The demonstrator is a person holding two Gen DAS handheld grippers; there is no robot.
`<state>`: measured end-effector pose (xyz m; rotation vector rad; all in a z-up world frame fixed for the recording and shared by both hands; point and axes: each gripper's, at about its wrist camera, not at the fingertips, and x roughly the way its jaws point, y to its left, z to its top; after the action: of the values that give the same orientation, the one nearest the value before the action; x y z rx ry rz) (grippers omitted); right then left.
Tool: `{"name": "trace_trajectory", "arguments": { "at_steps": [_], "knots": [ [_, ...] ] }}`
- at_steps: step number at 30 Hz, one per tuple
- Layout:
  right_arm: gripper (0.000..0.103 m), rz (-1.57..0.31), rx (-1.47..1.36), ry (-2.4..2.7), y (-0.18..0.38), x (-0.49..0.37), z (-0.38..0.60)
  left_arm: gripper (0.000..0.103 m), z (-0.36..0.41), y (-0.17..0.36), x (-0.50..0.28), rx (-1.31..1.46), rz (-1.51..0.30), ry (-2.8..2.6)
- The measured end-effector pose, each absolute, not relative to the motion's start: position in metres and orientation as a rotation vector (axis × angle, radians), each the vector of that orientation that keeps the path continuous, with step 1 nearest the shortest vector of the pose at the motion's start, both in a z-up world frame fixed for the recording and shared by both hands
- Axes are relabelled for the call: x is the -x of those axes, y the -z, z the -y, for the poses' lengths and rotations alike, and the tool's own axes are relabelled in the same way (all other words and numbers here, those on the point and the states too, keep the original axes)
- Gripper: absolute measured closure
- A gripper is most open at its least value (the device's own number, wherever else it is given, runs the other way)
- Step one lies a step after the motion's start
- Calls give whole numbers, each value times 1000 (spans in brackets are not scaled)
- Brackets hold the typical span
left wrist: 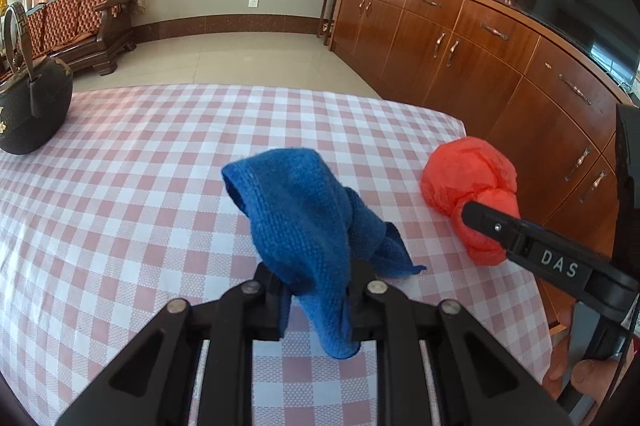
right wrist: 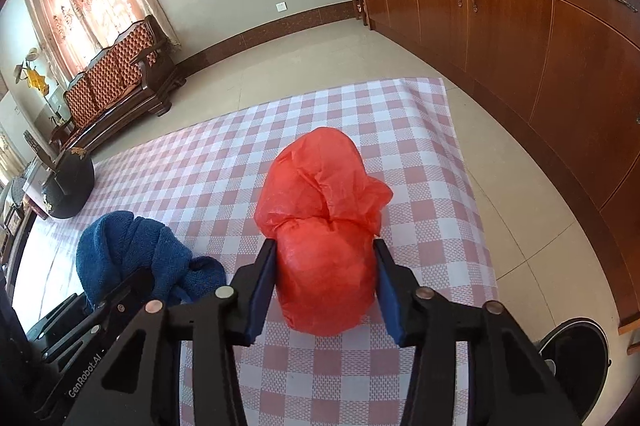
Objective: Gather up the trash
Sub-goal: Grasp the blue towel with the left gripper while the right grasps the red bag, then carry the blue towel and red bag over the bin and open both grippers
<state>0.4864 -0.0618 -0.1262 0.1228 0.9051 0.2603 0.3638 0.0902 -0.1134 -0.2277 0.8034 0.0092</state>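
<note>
Pink-and-white checked cloth covers the table (left wrist: 120, 186), whose far edge drops to a pale tiled floor with wide free room out to the wall. Along the right runs a long wooden cabinet (left wrist: 460, 66), close beside the table's right edge, leaving only a narrow strip of floor there. A wooden sofa (left wrist: 80, 30) stands far left under the curtains. A dark round teapot (left wrist: 32, 106) sits at the table's far left corner.

Near the middle of the table, the left gripper (left wrist: 316, 290) is clamped tight on a blue knitted cloth (left wrist: 296, 210), which bunches upward and drapes between the jaws. To its right, near the table's right edge, lies the red plastic bag (right wrist: 324, 226), a crumpled bundle resting on the cloth. The right gripper (right wrist: 324, 290) straddles the bag's near end with its blue pads (right wrist: 262, 290) on either side, narrowed and touching the plastic. The two bundles sit apart, with bare checked cloth between them. A round dark bin (right wrist: 572, 354) shows on the floor at near right.
</note>
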Motion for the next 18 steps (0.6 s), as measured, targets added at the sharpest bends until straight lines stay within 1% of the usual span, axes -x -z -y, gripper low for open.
{"name": "trace_trajectory", "arguments": {
  "at_steps": [2,5,11,18],
  "knots": [
    [66,-896,-103,-264,125,-485,58,83,-91,113,-363,230,-802,-11],
    [71,-897,-96,-282,123,-482,54,83,-93,112,-360,229,-796,-5],
    [72,-872,-110,-301,110,-460,58,83,-93,101,-347,229,-775,9],
    [72,-858,-122,-319,94,-407,78,83,-83,87,-322,223,-760,36]
  ]
}}
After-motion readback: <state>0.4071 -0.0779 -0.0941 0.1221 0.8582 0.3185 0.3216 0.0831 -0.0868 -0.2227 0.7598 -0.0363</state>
